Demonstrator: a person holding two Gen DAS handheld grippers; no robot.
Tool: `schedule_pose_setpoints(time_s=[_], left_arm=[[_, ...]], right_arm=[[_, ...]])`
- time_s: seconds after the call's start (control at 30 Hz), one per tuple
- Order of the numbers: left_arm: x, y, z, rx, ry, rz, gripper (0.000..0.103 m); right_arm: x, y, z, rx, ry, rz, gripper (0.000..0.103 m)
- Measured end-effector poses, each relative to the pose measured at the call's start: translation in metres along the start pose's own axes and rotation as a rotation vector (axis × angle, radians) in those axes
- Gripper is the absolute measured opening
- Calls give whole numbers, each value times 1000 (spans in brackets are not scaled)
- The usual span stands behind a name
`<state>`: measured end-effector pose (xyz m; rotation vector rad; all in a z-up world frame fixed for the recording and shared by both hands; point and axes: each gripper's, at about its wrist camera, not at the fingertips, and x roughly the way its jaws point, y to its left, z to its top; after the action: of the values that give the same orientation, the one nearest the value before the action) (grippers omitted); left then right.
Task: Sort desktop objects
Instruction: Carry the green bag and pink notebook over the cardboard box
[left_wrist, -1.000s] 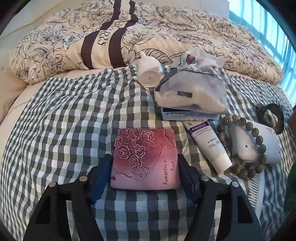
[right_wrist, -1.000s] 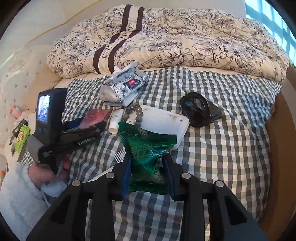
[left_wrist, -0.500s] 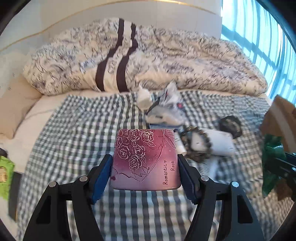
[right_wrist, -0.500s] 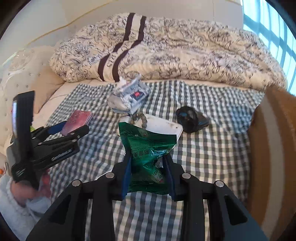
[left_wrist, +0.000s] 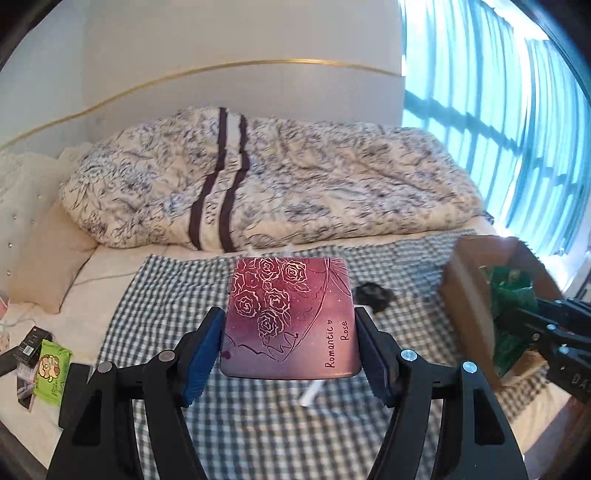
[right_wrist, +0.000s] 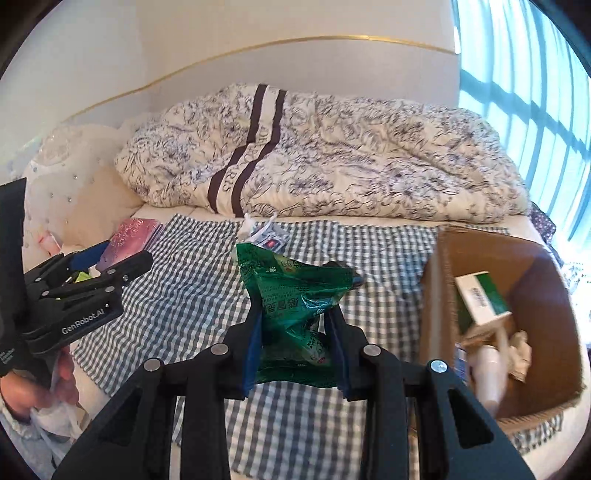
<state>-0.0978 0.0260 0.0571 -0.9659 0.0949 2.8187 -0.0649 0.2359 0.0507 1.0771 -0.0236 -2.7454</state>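
My left gripper (left_wrist: 290, 350) is shut on a flat maroon case with a rose drawing (left_wrist: 291, 314) and holds it up above the checked cloth (left_wrist: 166, 295). It also shows in the right wrist view (right_wrist: 129, 240). My right gripper (right_wrist: 295, 350) is shut on a crumpled green packet (right_wrist: 295, 306), held in the air left of an open cardboard box (right_wrist: 436, 295). The box holds a green-and-white carton (right_wrist: 480, 299) and a white bottle (right_wrist: 487, 376). In the left wrist view the green packet (left_wrist: 511, 314) is at the box (left_wrist: 465, 288).
A floral duvet (left_wrist: 277, 184) lies across the back of the bed. A black object (left_wrist: 373, 295) and a white strip (left_wrist: 312, 391) lie on the cloth. A green wipes pack (left_wrist: 51, 365) and dark boxes lie at the left edge. A foil pack (right_wrist: 269, 236) lies mid-cloth.
Both grippers have risen and pulled back from the pile with their objects. The right gripper has swung right, bringing the green packet beside the cardboard box.
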Motion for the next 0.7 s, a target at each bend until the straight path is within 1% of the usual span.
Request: schedule_pose_setpoints(time_s=[0.1, 0.27, 0.33, 0.5, 0.6, 0.7], left_arm=[[-10, -23, 1, 18, -13, -24, 70], [-13, -77, 4, 57, -20, -80, 70], [-11, -104, 9, 77, -22, -110, 70], [-4, -182, 19, 105, -30, -213, 70], [8, -231, 20, 130, -15, -280, 70], [25, -273, 17, 168, 8, -313, 70]], right_arm=[[-18, -15, -6, 8, -10, -24, 32], [-34, -52, -13, 38, -5, -64, 32], [-40, -71, -11, 43, -4, -95, 32], [-52, -123, -2, 61, -16, -169, 32], [-52, -159, -2, 86, -6, -218, 32], [-43, -196, -10, 119, 24, -251, 32]])
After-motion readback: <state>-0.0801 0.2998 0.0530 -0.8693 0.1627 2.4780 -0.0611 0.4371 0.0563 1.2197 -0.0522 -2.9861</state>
